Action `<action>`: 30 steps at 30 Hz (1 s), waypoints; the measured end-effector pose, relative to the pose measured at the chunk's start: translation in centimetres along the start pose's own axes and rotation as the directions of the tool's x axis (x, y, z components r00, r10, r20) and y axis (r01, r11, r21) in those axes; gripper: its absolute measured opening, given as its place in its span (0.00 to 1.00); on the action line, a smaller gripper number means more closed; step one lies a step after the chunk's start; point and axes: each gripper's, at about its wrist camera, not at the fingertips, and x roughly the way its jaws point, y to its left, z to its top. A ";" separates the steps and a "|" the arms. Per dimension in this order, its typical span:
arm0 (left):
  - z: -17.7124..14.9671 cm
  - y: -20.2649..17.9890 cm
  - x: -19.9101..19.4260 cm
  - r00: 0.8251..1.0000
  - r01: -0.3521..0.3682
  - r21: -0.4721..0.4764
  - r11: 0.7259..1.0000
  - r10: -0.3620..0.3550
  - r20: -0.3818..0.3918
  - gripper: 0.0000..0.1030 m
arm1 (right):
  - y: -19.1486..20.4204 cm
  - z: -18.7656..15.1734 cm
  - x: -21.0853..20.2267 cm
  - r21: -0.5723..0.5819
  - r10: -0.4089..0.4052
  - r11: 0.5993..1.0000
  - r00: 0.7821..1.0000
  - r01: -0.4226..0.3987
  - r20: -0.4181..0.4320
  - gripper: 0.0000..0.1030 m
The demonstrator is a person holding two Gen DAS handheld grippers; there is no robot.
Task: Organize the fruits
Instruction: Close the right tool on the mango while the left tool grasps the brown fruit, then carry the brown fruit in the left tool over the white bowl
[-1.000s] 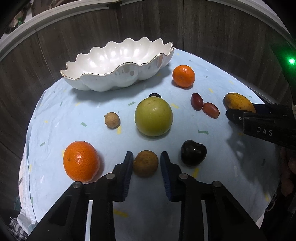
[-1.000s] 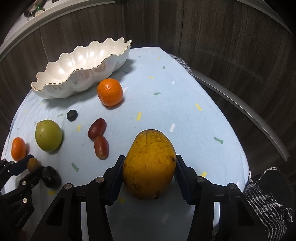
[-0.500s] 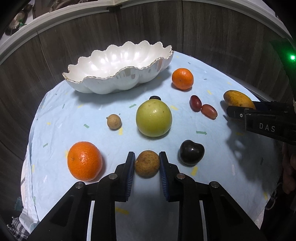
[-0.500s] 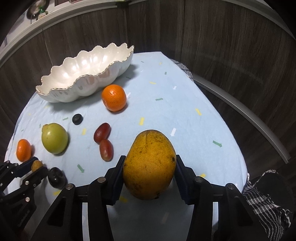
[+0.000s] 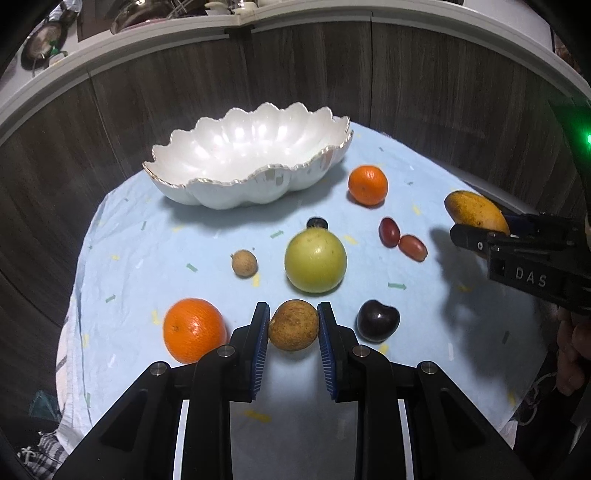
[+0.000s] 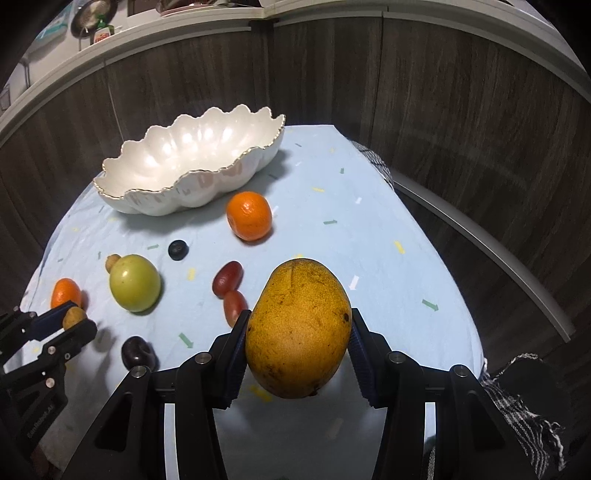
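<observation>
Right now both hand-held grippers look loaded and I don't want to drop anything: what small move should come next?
Probably carry the mango, clamped in the right hand-held gripper, over to the white bowl, which looks empty. The left hand-held gripper grips the small brown fruit and can follow.

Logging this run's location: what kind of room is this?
Probably a home kitchen or dining corner: a clothed table of fruit with a bowl, pans and a bottle on the ledge above.
</observation>
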 end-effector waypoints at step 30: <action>5.3 3.8 -3.6 0.994 -0.040 -0.082 0.996 0.048 0.099 0.25 | 2.8 5.4 -3.7 -0.046 0.068 0.997 0.991 -0.063 0.116 0.49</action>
